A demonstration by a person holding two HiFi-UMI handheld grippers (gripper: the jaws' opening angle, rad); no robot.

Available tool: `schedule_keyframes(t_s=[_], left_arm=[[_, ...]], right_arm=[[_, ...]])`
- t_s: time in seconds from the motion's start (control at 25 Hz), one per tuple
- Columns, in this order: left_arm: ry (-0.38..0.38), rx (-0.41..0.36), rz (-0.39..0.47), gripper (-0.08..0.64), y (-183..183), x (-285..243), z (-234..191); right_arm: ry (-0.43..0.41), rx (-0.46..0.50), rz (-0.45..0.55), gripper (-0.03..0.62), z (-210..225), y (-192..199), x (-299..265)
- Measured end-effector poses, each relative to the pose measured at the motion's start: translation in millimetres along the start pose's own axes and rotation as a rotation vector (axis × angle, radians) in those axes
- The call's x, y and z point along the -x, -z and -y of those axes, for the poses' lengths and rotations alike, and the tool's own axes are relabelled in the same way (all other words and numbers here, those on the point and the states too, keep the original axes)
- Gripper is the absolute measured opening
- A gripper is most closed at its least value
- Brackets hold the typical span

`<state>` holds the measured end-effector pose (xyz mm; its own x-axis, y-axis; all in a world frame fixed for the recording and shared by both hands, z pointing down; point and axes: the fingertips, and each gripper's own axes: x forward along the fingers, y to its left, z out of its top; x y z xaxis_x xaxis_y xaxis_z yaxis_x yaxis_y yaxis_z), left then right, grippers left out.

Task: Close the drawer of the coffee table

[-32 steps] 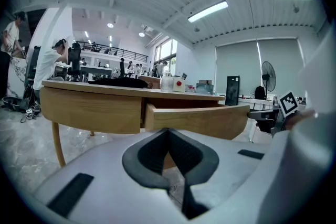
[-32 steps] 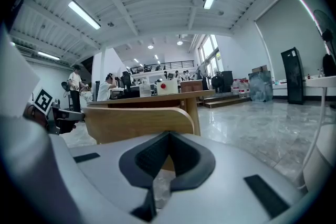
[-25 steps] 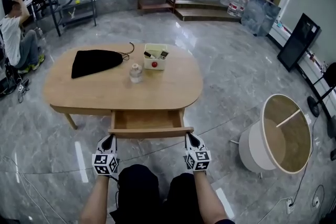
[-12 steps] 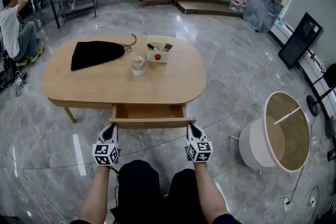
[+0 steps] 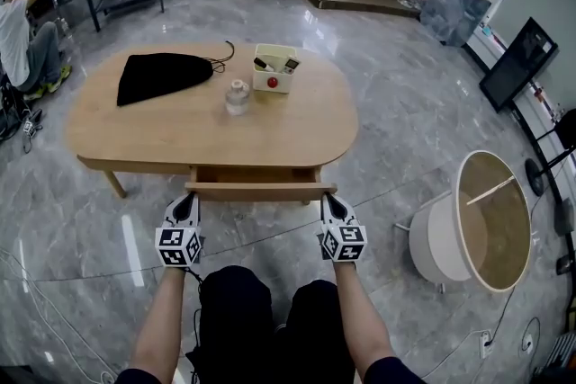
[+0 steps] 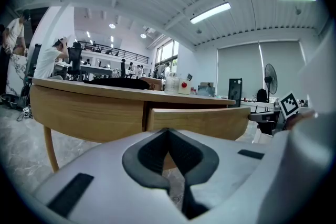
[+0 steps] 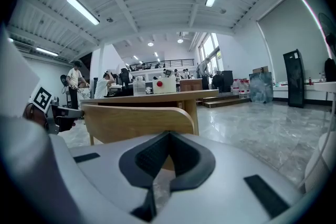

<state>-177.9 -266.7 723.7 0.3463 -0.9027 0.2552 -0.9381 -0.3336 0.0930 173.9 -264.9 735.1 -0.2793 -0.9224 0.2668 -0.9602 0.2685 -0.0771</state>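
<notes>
The oval wooden coffee table (image 5: 211, 135) stands ahead of me, its drawer (image 5: 261, 191) sticking out only a little from the front edge. My left gripper (image 5: 187, 199) is shut, its tip against the left end of the drawer front (image 6: 199, 120). My right gripper (image 5: 328, 200) is shut too, its tip at the right end of the drawer front (image 7: 136, 122). In the left gripper view, the left gripper (image 6: 168, 131) has its jaws closed together with nothing between them. The right gripper (image 7: 168, 136) looks the same in its own view.
On the tabletop lie a black bag (image 5: 162, 75), a small clear jar (image 5: 238, 94) and a cream box (image 5: 274, 67) with a red ball. A round white side table (image 5: 481, 225) stands at the right. A person (image 5: 18, 40) sits far left.
The drawer has slid most of the way into the table. Both grippers moved forward with its front, keeping their tips against it.
</notes>
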Motion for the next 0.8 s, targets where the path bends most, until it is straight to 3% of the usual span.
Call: schedule_keyframes(t_s=[0.8], left_arm=[[0.021,-0.019,0.009,0.025,-6,-29,-10]], right_arm=[[-0.008,-0.029,0.011,0.026,8,-7,-29]])
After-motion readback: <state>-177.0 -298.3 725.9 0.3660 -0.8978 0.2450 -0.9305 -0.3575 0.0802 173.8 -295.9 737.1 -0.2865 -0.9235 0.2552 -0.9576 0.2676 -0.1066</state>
